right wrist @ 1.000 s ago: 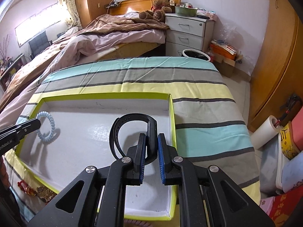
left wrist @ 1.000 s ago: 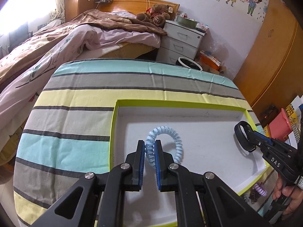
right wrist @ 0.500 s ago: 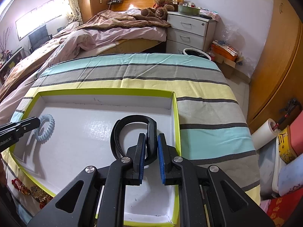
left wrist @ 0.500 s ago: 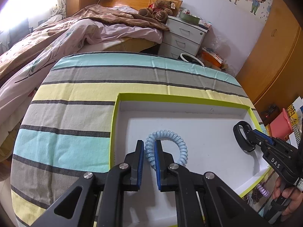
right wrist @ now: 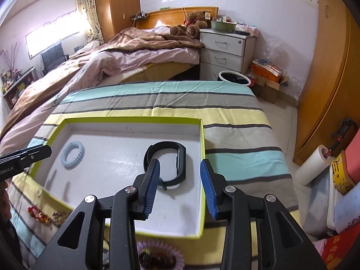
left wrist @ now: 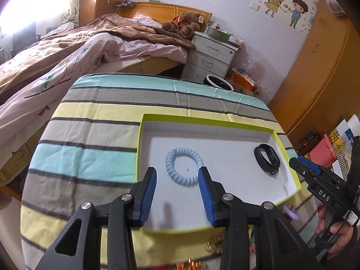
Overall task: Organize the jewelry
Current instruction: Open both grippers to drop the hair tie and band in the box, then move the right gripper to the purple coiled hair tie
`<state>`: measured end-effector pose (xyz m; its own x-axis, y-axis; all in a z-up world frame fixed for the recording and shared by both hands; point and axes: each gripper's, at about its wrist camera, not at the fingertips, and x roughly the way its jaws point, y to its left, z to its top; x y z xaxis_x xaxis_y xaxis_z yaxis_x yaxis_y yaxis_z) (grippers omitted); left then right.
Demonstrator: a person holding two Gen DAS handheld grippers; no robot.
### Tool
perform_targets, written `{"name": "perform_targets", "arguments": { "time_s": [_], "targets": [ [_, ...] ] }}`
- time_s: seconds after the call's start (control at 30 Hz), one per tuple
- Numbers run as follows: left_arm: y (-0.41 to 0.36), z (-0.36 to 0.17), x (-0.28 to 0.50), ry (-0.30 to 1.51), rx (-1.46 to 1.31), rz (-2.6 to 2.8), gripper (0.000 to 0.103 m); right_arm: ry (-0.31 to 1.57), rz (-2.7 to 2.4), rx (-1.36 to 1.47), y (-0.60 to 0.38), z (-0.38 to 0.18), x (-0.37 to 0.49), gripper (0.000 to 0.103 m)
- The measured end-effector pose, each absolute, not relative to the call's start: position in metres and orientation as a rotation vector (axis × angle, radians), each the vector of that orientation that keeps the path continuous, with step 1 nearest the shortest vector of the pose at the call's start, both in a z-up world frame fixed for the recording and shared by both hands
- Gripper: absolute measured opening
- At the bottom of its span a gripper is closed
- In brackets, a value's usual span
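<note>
Blue coil bracelet (left wrist: 183, 167) and black band (right wrist: 167, 160) lie apart on the floor of the green-rimmed tray (left wrist: 207, 119), evidently sorted there. Left gripper (left wrist: 177, 177) and right gripper (right wrist: 180, 173) both gape, empty; loose trinkets (right wrist: 45, 216) await beside the tray

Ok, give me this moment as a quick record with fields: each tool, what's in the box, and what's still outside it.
left tool: open, empty
right tool: open, empty
box: white inside, green rim, on striped cloth
blue coil band: lying in box, left side
black wristband: lying in box, right side
outside box: purple coil band and red-gold trinkets on the cloth
</note>
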<state>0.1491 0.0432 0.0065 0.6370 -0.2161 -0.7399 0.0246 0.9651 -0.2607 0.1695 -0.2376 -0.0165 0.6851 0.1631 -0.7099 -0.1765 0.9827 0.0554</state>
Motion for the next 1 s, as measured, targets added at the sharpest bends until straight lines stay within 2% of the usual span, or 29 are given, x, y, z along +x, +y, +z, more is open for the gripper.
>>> {"name": "perform_targets", "arguments": {
  "time_s": [0.43,0.97,1.0],
  "targets": [
    [0.055,0.005,0.077,0.858,-0.246,-0.123,0.039,0.76,0.365,0.028,-0.253,-0.015,0.101,0.038],
    [0.056,-0.013,0.05,0.904,-0.226,-0.114,0.039,0.8,0.391,-0.137,-0.228,-0.036,0.074,0.038],
    [0.056,-0.014,0.049,0.905,-0.224,-0.115,0.039,0.798,0.38,-0.151,-0.227,-0.037,0.074,0.034]
  ]
}}
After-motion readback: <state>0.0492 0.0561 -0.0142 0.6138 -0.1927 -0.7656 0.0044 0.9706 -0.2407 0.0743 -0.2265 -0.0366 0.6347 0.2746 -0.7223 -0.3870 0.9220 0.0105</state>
